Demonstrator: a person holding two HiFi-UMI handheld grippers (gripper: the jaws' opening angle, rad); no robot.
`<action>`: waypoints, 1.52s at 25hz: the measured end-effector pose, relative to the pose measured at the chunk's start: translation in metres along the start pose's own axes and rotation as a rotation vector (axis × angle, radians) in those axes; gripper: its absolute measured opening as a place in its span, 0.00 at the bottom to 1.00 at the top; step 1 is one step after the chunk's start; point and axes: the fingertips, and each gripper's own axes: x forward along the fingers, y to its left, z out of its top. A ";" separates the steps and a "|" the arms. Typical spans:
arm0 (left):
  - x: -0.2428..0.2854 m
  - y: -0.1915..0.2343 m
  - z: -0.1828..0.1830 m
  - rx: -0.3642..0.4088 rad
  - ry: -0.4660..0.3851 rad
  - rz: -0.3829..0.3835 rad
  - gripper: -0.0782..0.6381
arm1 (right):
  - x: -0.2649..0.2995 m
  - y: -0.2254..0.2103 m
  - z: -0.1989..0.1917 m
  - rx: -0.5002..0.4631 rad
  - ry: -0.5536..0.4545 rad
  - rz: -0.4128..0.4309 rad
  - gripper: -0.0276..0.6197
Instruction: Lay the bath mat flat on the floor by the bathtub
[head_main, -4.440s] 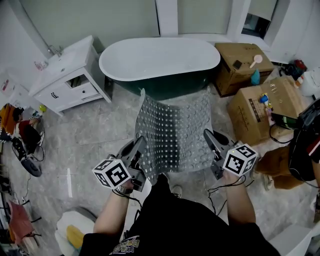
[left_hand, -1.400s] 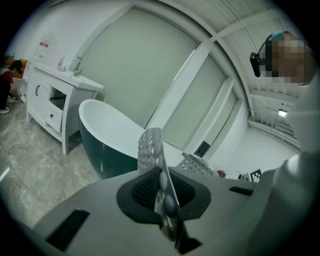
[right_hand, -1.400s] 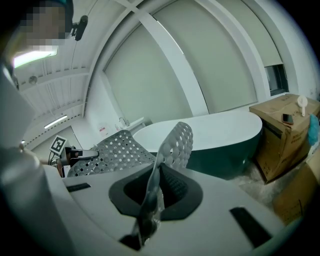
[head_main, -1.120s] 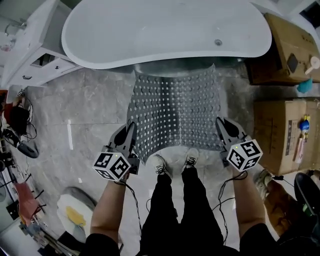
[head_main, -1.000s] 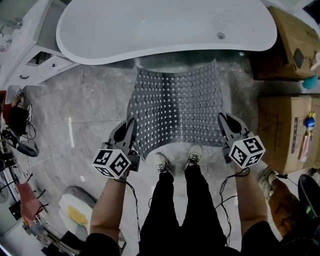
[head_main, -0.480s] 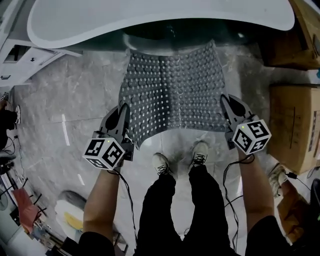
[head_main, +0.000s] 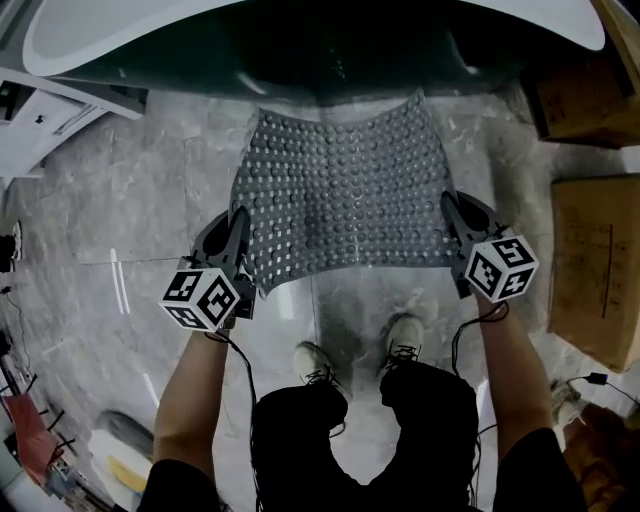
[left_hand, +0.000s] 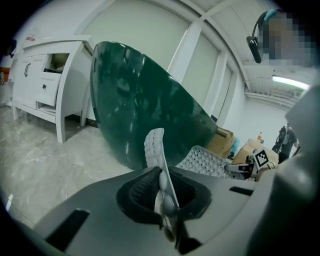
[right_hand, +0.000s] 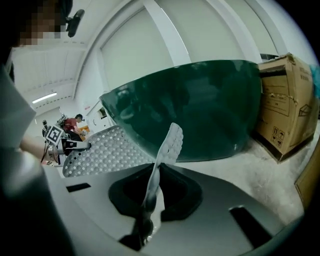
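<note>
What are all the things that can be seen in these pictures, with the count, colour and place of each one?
bath mat: one, grey, studded, stretched between both grippers in front of the bathtub
bathtub: one, dark green with a white rim, top of the head view
cabinet: one, white, upper left
cardboard boxes: two, brown, right edge
floor: one, grey marbled, under everything
shoes: two, white, bottom centre
left gripper: one, dark with a marker cube, shut on the mat's left near corner
right gripper: one, dark with a marker cube, shut on the mat's right near corner
</note>
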 end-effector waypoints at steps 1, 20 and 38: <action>0.006 0.006 -0.008 0.006 -0.001 0.001 0.15 | 0.006 -0.005 -0.008 0.001 -0.002 -0.001 0.09; 0.084 0.086 -0.092 0.046 0.018 0.050 0.15 | 0.081 -0.078 -0.104 -0.030 0.044 -0.036 0.09; 0.108 0.144 -0.141 0.064 0.162 0.178 0.16 | 0.107 -0.128 -0.163 -0.049 0.198 -0.163 0.11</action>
